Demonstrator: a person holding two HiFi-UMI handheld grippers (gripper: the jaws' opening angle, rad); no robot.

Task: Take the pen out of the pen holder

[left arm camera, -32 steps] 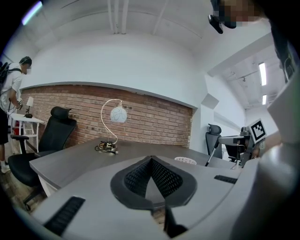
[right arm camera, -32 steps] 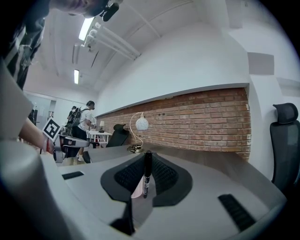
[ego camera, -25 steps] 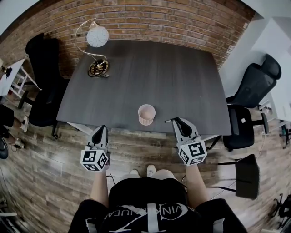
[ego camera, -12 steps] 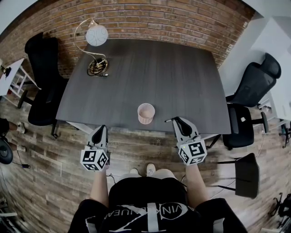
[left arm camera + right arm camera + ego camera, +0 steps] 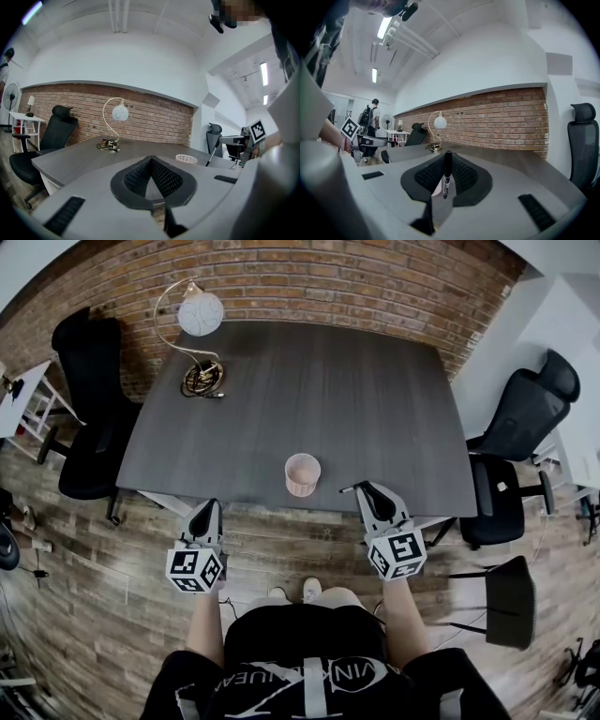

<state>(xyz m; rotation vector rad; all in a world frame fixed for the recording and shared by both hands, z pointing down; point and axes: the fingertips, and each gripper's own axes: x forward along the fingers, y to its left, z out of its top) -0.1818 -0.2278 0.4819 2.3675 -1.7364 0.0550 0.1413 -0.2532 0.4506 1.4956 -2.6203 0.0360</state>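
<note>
Dark grey table point(image 5: 309, 399) stands against a brick wall point(image 5: 356, 277), on a wood-plank floor point(image 5: 94, 615). One black office chair point(image 5: 89, 390) sits at the table's left end. Another point(image 5: 525, 413) stands off its right side.

Arched desk lamp point(image 5: 199, 329) with a white globe is on the far left corner of the table, its base beside a coil of cable.

Left gripper point(image 5: 205, 509) is held just off the near edge of the table, over the floor. In the left gripper view its jaws are closed on each other with nothing between them point(image 5: 151, 161).

Right gripper point(image 5: 367, 489) has its tip at the near edge of the table, right of the holder. Its jaws are clamped on a black pen point(image 5: 447, 171), which stands upright between the pads in the right gripper view.

Pink pen holder point(image 5: 302, 474) stands upright near the table's near edge, between the two grippers and apart from both. The pen is clear of it.
</note>
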